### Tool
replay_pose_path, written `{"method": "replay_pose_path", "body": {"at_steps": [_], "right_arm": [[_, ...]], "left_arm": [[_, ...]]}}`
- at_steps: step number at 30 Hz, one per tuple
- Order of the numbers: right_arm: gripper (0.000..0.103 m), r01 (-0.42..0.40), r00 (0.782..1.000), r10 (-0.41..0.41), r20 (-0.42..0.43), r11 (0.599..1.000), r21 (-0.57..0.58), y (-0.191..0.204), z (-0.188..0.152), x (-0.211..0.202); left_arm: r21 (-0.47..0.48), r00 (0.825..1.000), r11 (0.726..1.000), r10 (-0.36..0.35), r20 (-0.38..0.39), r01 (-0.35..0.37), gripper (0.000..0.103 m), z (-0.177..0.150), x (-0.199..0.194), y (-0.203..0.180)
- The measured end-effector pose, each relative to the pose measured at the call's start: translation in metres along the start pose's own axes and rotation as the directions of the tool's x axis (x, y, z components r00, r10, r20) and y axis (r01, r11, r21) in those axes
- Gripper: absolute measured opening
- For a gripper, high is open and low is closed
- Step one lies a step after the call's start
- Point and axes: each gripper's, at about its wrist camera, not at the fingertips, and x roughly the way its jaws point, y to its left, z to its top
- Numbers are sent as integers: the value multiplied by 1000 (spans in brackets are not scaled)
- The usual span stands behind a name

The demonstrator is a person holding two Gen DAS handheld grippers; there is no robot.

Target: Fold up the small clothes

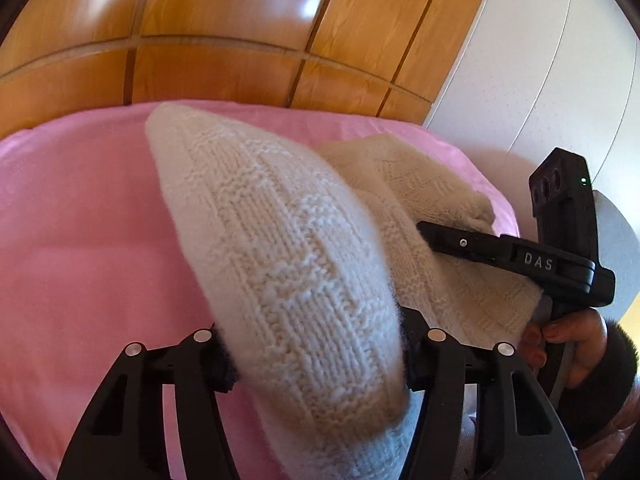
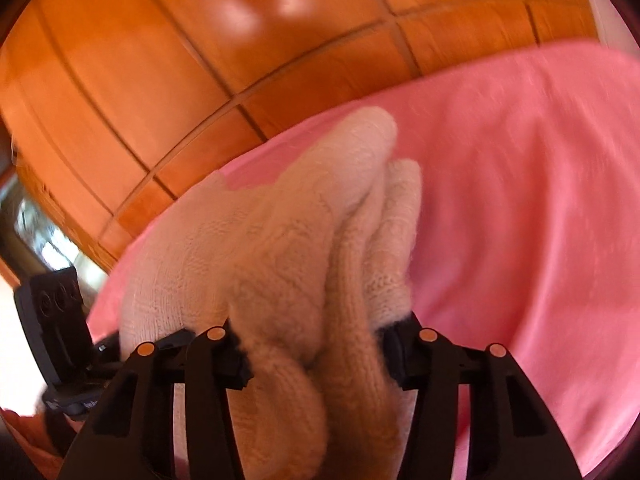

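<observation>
A cream knitted garment (image 1: 288, 248) is held up over a pink sheet (image 1: 80, 220). My left gripper (image 1: 316, 356) is shut on one bunched edge of it, and the knit fills the space between the fingers. My right gripper (image 2: 316, 352) is shut on another bunched part of the same garment (image 2: 280, 240). In the left wrist view the right gripper (image 1: 424, 232) reaches in from the right, its fingers against the knit, with a hand on its handle. The left gripper's body (image 2: 60, 320) shows at the lower left of the right wrist view.
The pink sheet (image 2: 520, 220) covers a soft bed-like surface. A glossy wooden panelled wall (image 1: 240, 20) stands behind it, also in the right wrist view (image 2: 160, 60). A white wall or door (image 1: 540, 80) is at the right.
</observation>
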Motion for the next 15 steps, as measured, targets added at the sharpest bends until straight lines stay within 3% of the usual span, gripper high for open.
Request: {"method": "replay_pose_path", "body": {"at_steps": [5, 11, 15], "right_arm": [[47, -8, 1000, 9, 16, 998, -67, 28, 0, 10], [46, -38, 998, 45, 46, 991, -129, 55, 8, 31], [46, -45, 996, 58, 72, 985, -165, 72, 31, 52]], "left_arm": [[24, 996, 997, 67, 65, -69, 55, -4, -25, 11], [123, 964, 967, 202, 174, -225, 55, 7, -43, 16], [137, 941, 947, 259, 218, -292, 55, 24, -38, 27]]}}
